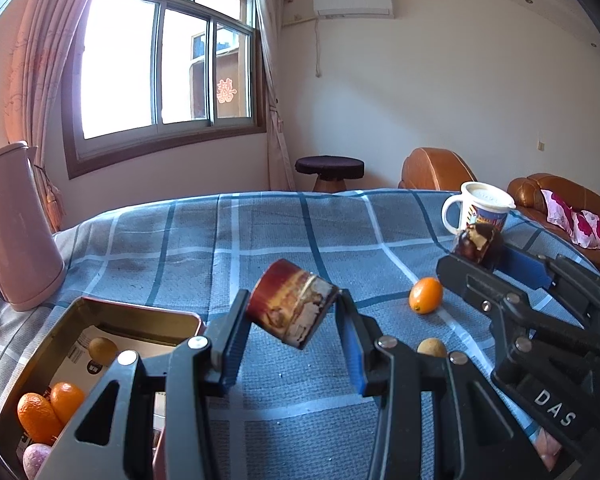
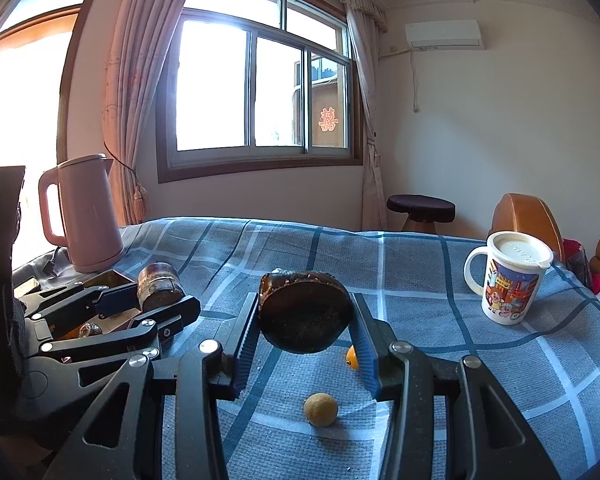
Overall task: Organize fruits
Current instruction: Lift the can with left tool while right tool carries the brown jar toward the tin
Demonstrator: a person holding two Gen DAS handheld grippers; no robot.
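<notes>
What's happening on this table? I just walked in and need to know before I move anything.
A person is sorting fruit with two handheld claws. The left claw grips a small rusty brown cylindrical tin in the air, and the right claw holds a dark round tin likewise. The open metal box already contains orange kumquats and a tan round fruit. One orange kumquat and one tan round fruit still lie on the blue checked tablecloth.

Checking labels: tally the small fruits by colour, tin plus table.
Orange: 3
Tan: 2
Pinkish: 1
Total: 6
</notes>
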